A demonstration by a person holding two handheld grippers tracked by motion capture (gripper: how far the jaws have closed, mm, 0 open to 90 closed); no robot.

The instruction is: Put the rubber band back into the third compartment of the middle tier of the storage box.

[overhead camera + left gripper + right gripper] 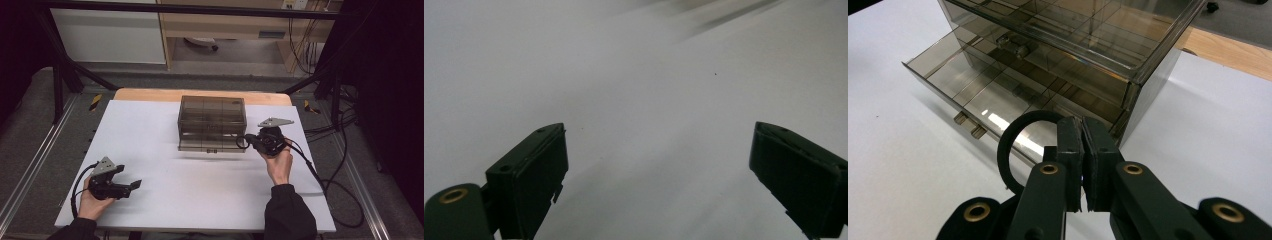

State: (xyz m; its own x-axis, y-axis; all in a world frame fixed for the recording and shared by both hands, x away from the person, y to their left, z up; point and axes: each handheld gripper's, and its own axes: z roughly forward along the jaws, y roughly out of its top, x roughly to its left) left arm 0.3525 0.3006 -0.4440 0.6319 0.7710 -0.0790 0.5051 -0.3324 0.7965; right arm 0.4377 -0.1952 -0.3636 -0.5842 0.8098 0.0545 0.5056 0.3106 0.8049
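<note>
On the white table sheet (200,175) in front of me sits a smoky transparent plastic drawer organiser (212,122), its lowest drawer (983,95) pulled out. My right gripper (1082,150) hovers just beside that drawer's corner, jaws clamped on a thin black rubber ring (1010,150), presumably to drop it in a compartment. My left gripper (659,175) waits well apart near the table's front, jaws spread and empty.
</note>
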